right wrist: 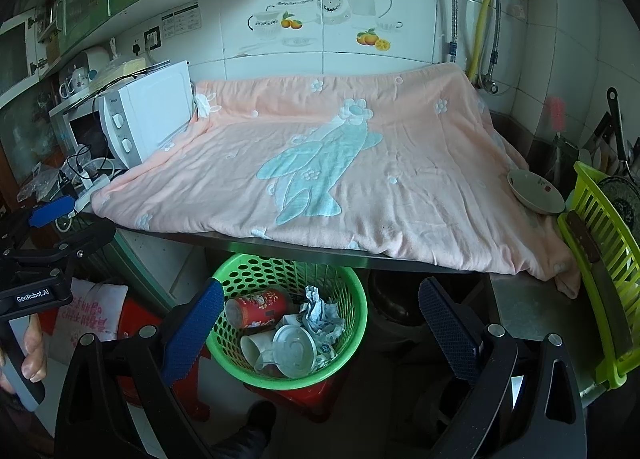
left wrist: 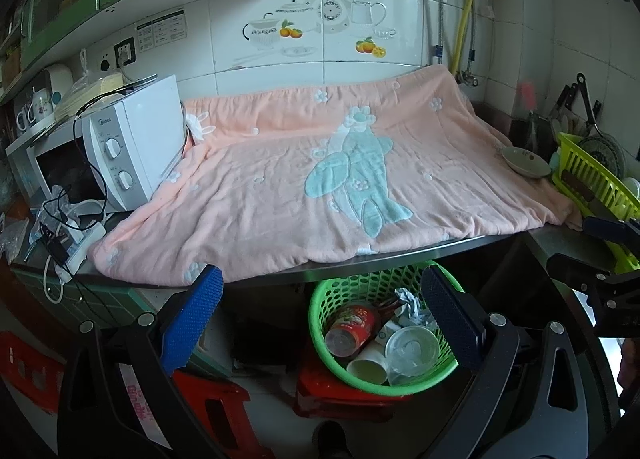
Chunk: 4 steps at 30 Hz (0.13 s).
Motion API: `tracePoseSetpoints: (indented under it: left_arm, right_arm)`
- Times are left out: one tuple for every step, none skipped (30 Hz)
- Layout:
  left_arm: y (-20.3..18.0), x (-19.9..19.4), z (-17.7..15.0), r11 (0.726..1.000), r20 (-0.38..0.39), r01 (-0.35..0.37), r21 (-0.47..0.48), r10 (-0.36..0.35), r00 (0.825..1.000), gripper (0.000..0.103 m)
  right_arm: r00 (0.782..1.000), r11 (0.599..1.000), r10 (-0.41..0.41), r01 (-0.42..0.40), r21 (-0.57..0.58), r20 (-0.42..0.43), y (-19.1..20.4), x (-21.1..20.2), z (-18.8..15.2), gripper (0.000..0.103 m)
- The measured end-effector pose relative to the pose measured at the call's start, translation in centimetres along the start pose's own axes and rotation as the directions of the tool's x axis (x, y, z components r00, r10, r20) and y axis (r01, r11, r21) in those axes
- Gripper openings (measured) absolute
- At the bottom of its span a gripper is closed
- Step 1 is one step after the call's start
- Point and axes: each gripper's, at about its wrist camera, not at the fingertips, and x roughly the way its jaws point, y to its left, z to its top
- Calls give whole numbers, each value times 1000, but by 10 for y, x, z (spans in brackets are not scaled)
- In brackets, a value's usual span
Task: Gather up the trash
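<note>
Trash fills a round green perforated plastic basket (left wrist: 332, 343) on a red plastic stool (left wrist: 340, 399) below the near counter edge: a red printed can (left wrist: 354, 325), crumpled paper (left wrist: 408, 301), a clear domed plastic lid (left wrist: 412, 349) and a white paper cup (left wrist: 368, 367). Both the left gripper (left wrist: 320, 319) and right gripper (right wrist: 320, 329) are spread wide, holding nothing. A soft peach fleece blanket (left wrist: 280, 195) drapes the counter, a ceramic bowl (left wrist: 526, 161) resting at its right.

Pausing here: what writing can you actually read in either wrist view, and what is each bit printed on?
"GenRobot.AI": on the left gripper body, right wrist view.
"Midea": on the microwave, small, only just legible.
Red can in the green basket: printed design, too blurred to read.
Wall notices by the socket: too small.
Pink lettering on the white bag: cannot make it out.
</note>
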Motion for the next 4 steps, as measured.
tracePoseSetpoints:
  left_arm:
    - [0,-1,0,1000,4,-5,0,5,1000,98]
    - [0,-1,1,1000,6,-8,2,8,1000,98]
    - [0,-1,1,1000,7,-9,2,9,1000,98]
    - [0,-2,1,1000,10,-12,1,12,1000,98]
  right_arm:
    - [1000,1000,0,0,3,2,-1,0,0,95]
    - [1000,1000,1,-1,5,4,-2,0,0,95]
    - [1000,1000,1,-1,6,6,-2,-1,1,95]
    - [1000,1000,0,0,6,8,-3,-1,1,95]
